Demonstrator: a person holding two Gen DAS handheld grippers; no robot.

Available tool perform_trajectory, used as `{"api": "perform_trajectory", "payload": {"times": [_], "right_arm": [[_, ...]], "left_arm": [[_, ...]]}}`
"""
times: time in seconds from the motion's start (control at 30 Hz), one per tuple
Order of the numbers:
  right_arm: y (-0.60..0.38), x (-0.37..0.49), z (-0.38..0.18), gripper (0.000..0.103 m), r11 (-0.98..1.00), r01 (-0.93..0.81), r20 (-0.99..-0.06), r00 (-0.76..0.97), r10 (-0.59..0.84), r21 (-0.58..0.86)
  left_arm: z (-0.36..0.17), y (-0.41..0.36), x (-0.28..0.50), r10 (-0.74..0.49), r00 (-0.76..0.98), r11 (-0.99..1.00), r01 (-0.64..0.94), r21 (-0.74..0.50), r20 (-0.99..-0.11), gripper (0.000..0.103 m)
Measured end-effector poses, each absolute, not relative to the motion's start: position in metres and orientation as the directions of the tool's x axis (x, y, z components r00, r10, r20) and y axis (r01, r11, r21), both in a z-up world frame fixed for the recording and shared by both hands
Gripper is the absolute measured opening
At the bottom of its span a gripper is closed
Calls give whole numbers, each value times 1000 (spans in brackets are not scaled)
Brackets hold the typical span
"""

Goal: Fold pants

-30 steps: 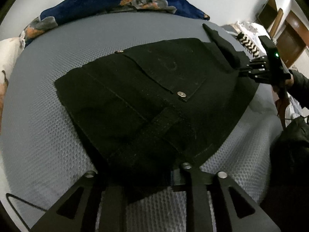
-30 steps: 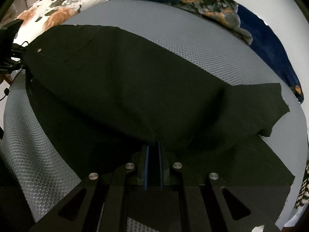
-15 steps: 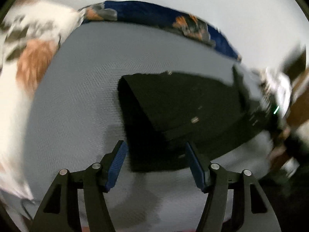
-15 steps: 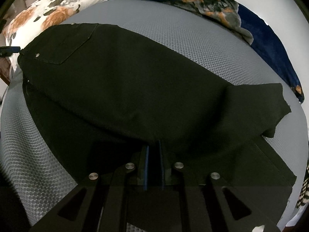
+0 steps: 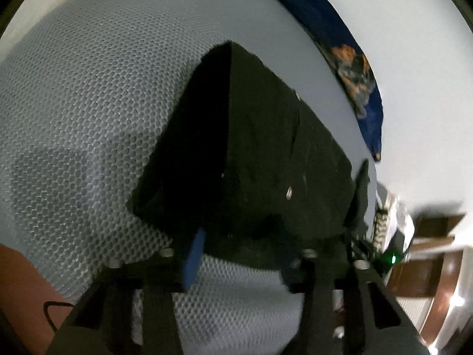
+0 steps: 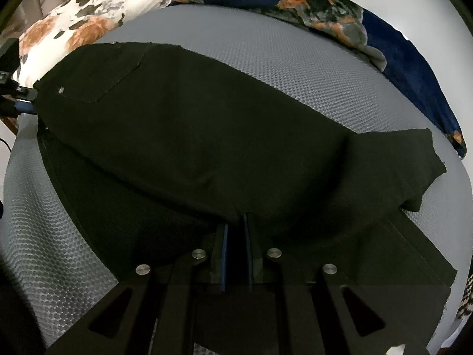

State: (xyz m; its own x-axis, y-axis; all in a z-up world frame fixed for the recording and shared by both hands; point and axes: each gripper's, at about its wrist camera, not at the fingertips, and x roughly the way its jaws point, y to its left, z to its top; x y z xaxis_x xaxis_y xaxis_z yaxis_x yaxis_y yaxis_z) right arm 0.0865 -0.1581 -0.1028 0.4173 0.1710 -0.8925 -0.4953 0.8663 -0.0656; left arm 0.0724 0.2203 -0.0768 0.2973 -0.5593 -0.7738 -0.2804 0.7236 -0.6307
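Black pants (image 6: 192, 133) lie folded lengthwise across a grey mesh mattress (image 6: 295, 68), back pocket up and leg ends at the right. My right gripper (image 6: 236, 236) is shut on the near fold of the cloth around mid-leg. In the left wrist view the waist end of the pants (image 5: 266, 148) points at me. My left gripper (image 5: 245, 266) straddles the near waist edge and its jaws are closing. A blue pad (image 5: 193, 263) shows beside the cloth, with a wide gap between the fingers. From the right wrist view, the left gripper (image 6: 23, 100) sits at the waistband corner.
A floral pillow (image 6: 74, 20) and a blue patterned blanket (image 6: 384, 29) line the far side of the mattress. Brown wooden furniture (image 5: 428, 266) stands off the bed at the right. A thin black cable (image 5: 56, 310) hangs by the left gripper.
My left gripper let go of the waistband, spread wide, rolled over and came back to the waist edge with its jaws narrowing. The right gripper kept its hold and stayed put.
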Motion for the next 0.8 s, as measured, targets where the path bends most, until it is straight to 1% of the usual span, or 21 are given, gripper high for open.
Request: {"api": "perform_trajectory", "payload": {"times": [0.03,0.13,0.17,0.23,0.37,0.53,0.73,0.8], "right_arm": [[-159,85,-102,9,869,-491,-890,422,173,-64],[-160,78,-94,9,879,-472,-880,444,172,-67],[-160,74,-89,9,879,-470,-876,452,167,-75],[-157,65,-78,9,877,-471,-868,469,163,-90],[-152,45,-69,9,867,-496,-876,439,202,-48],[-142,26,-95,9,850,-527,-912,356,205,-15],[-144,18,-104,9,844,-535,-926,298,231,39],[-143,18,-110,9,848,-529,-929,289,230,45]], "left_arm": [[-75,220,74,-554,312,725,-273,-632,-772,28],[-67,216,81,-526,335,758,-233,-609,-782,21],[-65,216,82,-522,342,763,-223,-607,-781,21],[-60,219,84,-524,353,768,-198,-610,-775,20],[-56,228,89,-508,340,801,-151,-580,-791,20],[-71,224,91,-427,270,889,-50,-455,-863,20],[-71,208,86,-350,274,936,61,-347,-896,21],[-75,203,89,-328,274,944,71,-321,-904,21]]}}
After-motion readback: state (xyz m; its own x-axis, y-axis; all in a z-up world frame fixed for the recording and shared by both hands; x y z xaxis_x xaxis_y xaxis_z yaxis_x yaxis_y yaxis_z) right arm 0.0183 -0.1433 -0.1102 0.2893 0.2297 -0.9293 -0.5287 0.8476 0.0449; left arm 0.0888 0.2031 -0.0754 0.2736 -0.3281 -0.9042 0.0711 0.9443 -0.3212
